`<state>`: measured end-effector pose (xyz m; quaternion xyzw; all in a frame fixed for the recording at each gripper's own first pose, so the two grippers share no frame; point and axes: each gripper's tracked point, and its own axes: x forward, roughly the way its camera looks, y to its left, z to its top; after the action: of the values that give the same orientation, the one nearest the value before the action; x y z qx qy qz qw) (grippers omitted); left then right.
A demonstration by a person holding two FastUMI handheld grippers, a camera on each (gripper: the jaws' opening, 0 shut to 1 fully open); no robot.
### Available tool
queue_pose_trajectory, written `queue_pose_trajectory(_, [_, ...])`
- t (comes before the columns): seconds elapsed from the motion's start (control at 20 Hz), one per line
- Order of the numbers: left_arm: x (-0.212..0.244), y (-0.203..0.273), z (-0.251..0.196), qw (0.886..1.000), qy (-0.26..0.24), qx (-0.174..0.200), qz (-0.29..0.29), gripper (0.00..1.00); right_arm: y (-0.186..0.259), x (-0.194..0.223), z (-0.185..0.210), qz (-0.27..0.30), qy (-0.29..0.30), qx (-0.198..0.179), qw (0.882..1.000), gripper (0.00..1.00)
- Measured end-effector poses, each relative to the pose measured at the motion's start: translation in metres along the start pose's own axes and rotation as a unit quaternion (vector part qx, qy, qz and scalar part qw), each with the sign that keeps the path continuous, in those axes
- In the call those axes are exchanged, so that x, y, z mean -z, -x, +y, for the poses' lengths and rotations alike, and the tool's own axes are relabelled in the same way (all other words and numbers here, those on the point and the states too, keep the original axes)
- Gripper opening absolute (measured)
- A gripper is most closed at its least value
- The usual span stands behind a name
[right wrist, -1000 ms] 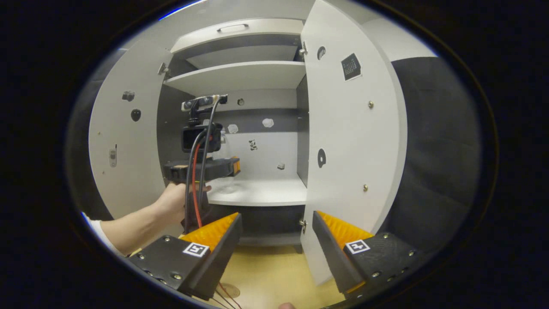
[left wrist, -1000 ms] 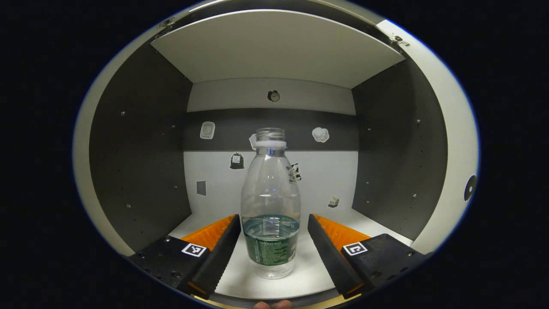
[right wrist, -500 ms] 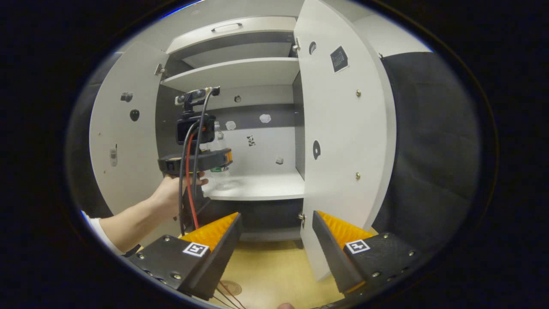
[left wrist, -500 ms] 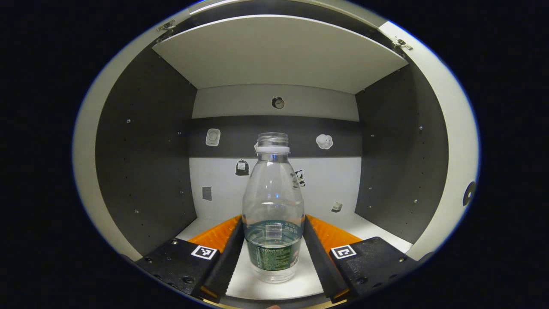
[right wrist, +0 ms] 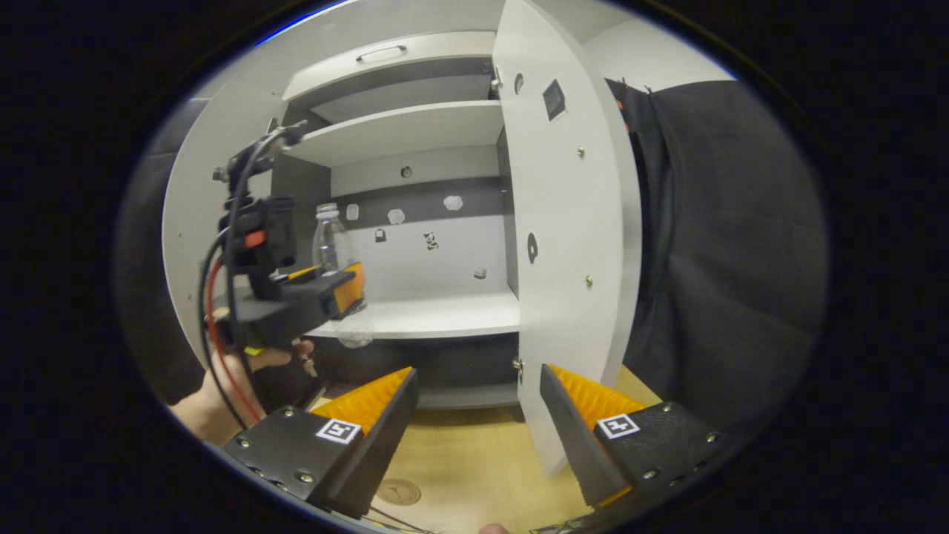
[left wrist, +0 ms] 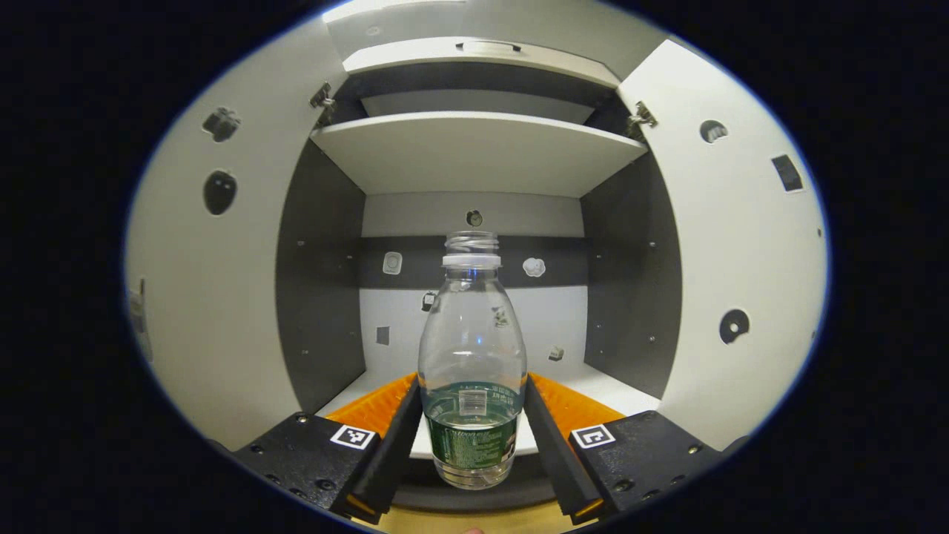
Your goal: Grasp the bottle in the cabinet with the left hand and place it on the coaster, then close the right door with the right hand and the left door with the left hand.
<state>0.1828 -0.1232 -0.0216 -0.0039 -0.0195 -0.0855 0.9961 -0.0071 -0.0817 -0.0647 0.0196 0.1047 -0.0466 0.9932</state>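
Bottle point(left wrist: 472, 371) has come out of cabinet point(left wrist: 474, 148) — clamped in left gripper point(left wrist: 472, 437).

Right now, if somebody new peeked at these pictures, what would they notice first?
The clear bottle, pinched between the left gripper's fingers, held just out from the cabinet shelf. Then the big white right door standing open, with the right gripper open below it.

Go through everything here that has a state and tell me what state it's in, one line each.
bottle: uncapped, upright, held off the shelf
left gripper: shut on the bottle
right gripper: open, holding nothing
left door: open
right door: open
coaster: bare, on the table
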Motion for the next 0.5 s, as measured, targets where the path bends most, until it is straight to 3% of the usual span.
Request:
queue_pose_trajectory(0.2, [0.033, 0.055, -0.005, 1.0, -0.012, -0.007, 0.002, 0.81, 0.011, 0.01, -0.01, 0.009, -0.009, 0.007, 1.0, 1.0])
queue_pose_trajectory(0.5, [0.13, 0.11, -0.023, 0.998, -0.011, 0.007, 0.066, 0.81, 0.027, 0.036, -0.022, 0.034, -0.011, 0.014, 0.999, 1.0])
